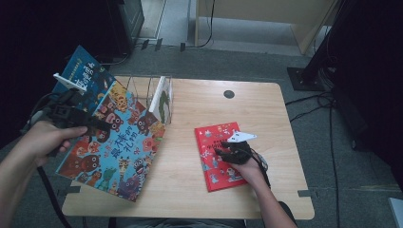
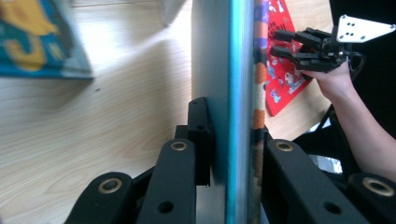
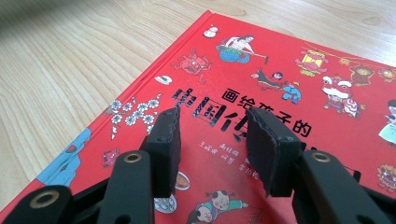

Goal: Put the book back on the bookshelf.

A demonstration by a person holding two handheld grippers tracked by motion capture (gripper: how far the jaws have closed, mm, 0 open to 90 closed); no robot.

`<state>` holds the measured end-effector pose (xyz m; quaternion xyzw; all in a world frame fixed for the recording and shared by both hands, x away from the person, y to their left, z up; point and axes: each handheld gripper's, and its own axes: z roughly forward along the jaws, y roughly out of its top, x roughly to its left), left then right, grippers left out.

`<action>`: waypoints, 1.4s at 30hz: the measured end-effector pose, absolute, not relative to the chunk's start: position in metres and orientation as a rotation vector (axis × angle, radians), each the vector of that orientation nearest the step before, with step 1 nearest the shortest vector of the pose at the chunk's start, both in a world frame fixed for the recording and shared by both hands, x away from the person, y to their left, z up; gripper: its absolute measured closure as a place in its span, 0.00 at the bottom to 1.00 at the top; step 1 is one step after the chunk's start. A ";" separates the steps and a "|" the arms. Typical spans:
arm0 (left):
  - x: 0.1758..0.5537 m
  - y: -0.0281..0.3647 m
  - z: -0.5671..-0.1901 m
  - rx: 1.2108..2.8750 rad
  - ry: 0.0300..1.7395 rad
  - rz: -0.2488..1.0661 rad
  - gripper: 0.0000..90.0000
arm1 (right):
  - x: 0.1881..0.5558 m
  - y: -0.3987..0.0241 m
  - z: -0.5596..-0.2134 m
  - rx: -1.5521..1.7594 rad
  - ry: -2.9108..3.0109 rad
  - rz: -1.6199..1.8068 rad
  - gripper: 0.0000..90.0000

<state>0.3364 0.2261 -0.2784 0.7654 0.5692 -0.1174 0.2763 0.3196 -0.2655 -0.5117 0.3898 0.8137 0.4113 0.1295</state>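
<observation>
Left tongs [image 1: 97, 122] clamped on animal picture book [image 1: 116, 152], lifted toward clear rack [image 1: 151, 95]; right tongs [image 3: 212, 140] apart, over red book [image 3: 280, 93].

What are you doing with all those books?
A person is handling picture books with two grippers. The left gripper is clamped on the edge of a big colourful book, holding it tilted up at the table's left side. The right gripper hovers open over a red book lying flat. A clear rack stands behind, with one book in it.
</observation>
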 end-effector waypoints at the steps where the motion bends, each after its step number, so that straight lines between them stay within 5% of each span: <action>1: 0.335 0.231 -0.276 2.050 1.541 -0.311 0.89 | 0.320 -0.266 -0.512 1.132 2.365 1.195 0.61; 20: 0.349 0.307 -0.249 1.934 1.766 -0.198 0.88 | 0.320 -0.265 -0.512 1.129 2.367 1.195 0.61; 42: 0.413 0.297 -0.240 1.838 1.831 -0.088 0.88 | 0.320 -0.266 -0.512 1.134 2.366 1.204 0.61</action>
